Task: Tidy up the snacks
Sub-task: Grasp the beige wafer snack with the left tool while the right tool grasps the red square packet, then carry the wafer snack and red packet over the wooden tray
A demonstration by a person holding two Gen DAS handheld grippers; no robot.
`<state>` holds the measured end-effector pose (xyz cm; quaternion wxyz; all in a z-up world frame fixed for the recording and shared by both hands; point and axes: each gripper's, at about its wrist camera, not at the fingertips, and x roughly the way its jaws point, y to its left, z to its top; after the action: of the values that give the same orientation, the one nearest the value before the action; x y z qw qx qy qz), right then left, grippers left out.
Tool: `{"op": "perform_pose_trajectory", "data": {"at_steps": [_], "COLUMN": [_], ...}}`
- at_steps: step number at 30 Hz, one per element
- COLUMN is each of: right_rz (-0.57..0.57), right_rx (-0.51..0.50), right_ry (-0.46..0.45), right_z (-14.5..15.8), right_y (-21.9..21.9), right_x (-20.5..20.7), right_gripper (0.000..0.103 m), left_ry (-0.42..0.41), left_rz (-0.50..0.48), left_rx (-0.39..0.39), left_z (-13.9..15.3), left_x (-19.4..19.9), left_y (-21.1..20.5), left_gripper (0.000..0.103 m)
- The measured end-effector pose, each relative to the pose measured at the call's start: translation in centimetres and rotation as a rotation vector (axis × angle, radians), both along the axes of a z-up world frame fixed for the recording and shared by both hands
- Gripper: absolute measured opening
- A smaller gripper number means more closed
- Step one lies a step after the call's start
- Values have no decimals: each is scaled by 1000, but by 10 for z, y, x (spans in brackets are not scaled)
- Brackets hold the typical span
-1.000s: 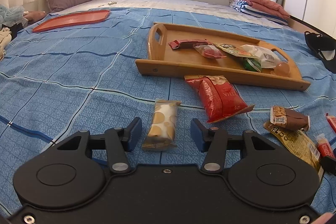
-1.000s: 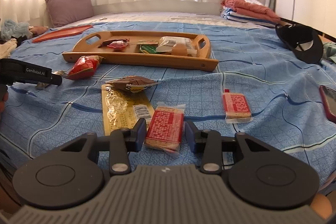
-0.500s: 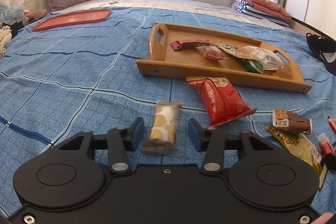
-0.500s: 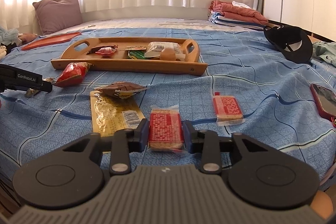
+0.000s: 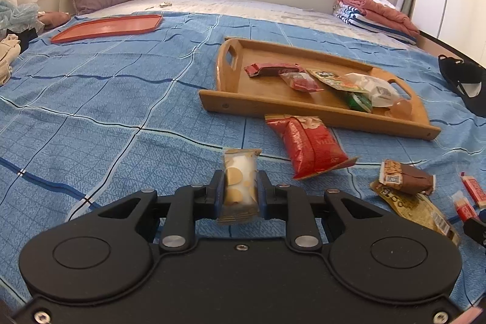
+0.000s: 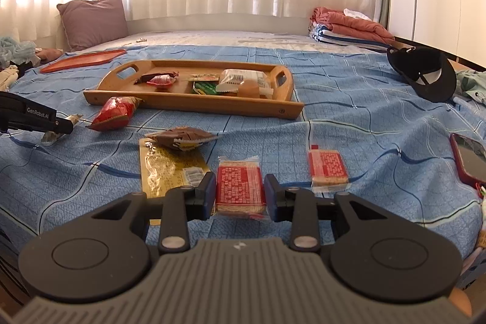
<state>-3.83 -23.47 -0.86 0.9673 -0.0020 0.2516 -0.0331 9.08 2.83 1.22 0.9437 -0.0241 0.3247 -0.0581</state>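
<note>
L gripper [image 5: 240, 192] closing on 1 biscuit pkt [image 5: 240, 184]; R gripper [image 6: 240, 196] clamped on 1 red cracker pkt [image 6: 239, 187].

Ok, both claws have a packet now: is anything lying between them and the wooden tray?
Yes. The red bag lies between the left claw and the wooden tray. The brown wrapper lies between the right claw and the tray.

Left gripper [image 5: 240, 192] jaws, wide apart a second ago, are closing onto the biscuit pack [image 5: 240, 187], pads now touching it; right gripper [image 6: 240, 196], earlier slightly open, now clamps the red cracker pack [image 6: 240, 192]
</note>
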Motion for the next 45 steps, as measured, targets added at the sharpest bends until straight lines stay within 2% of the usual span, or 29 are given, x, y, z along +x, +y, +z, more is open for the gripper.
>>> {"op": "perform_pose_trajectory", "data": {"at_steps": [11, 22, 38, 45], "right_rz": [4, 13, 65, 87], "right_rx": [26, 90, 102, 119], "right_ry": [-28, -48, -69, -33], "right_z": [21, 55, 105, 117], "right_y": [-6, -21, -24, -26], "right_x": [8, 42, 120, 164], "right_gripper": [39, 39, 39, 39], "left_ry": [-30, -53, -3, 13], "left_rz": [-29, -69, -56, -68], "left_rx": [40, 43, 1, -1], "left_z": [30, 66, 93, 102], "left_x": [-10, 7, 83, 123], "left_y": [-11, -25, -39, -40], "left_gripper": [21, 21, 21, 21]}}
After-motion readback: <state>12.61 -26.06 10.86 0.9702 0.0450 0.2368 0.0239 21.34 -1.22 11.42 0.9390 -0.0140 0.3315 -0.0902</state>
